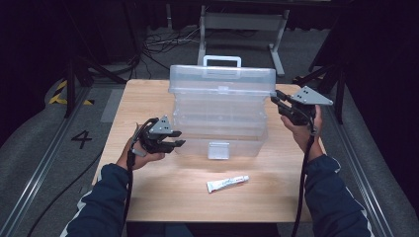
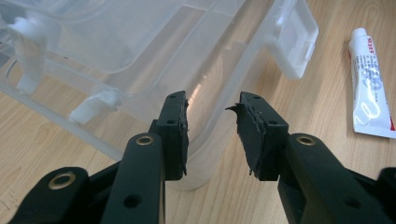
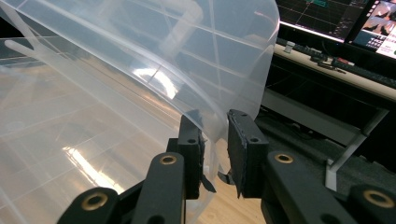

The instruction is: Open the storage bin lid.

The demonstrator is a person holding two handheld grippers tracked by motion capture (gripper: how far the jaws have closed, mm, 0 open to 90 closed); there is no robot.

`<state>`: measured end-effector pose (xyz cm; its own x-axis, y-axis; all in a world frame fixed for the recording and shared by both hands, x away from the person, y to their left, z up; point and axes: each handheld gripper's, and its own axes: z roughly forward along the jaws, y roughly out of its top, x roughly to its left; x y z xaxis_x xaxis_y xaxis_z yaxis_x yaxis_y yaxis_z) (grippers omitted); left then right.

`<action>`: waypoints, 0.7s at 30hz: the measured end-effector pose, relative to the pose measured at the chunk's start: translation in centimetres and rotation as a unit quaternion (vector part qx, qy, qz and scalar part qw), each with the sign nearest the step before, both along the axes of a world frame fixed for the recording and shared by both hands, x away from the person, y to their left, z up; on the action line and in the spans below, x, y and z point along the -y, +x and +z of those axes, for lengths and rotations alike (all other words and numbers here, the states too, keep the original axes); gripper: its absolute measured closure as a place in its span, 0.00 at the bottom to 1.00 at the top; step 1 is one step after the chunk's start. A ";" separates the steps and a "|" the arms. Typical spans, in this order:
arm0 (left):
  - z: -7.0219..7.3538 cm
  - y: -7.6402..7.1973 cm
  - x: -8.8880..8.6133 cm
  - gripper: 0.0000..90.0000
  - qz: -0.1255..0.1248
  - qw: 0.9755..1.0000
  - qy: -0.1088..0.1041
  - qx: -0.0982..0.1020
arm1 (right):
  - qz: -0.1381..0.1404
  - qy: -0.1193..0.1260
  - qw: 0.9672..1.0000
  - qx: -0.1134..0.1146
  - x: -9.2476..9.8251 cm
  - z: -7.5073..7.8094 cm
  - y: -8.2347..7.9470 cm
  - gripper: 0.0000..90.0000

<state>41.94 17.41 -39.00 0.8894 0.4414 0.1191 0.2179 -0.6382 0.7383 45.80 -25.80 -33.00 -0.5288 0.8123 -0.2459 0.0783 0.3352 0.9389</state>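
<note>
A clear plastic toolbox [image 1: 217, 133] stands mid-table with its lid [image 1: 222, 81] raised and a white handle [image 1: 222, 60] on top. My left gripper [image 1: 178, 138] is at the box's lower left front corner. In the left gripper view it [image 2: 212, 105] is open, with the box's corner [image 2: 201, 154] between the jaws and no pad pressing on it. My right gripper [image 1: 276, 96] is at the lid's right end. In the right gripper view the lid's edge [image 3: 212, 135] runs down between the jaws of this gripper [image 3: 215, 119], with a gap still showing.
A white tube [image 1: 227, 183] lies on the wooden table [image 1: 148, 197] in front of the box, right of its front latch [image 2: 296, 39]. A metal stand [image 1: 242, 22] and cables sit on the floor behind. Monitors [image 3: 327, 18] stand beyond the lid.
</note>
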 end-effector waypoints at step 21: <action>0.0 1.4 1.5 0.76 -0.033 0.998 0.054 -0.015 | -0.013 0.001 1.000 0.004 -0.2 1.2 1.2 0.88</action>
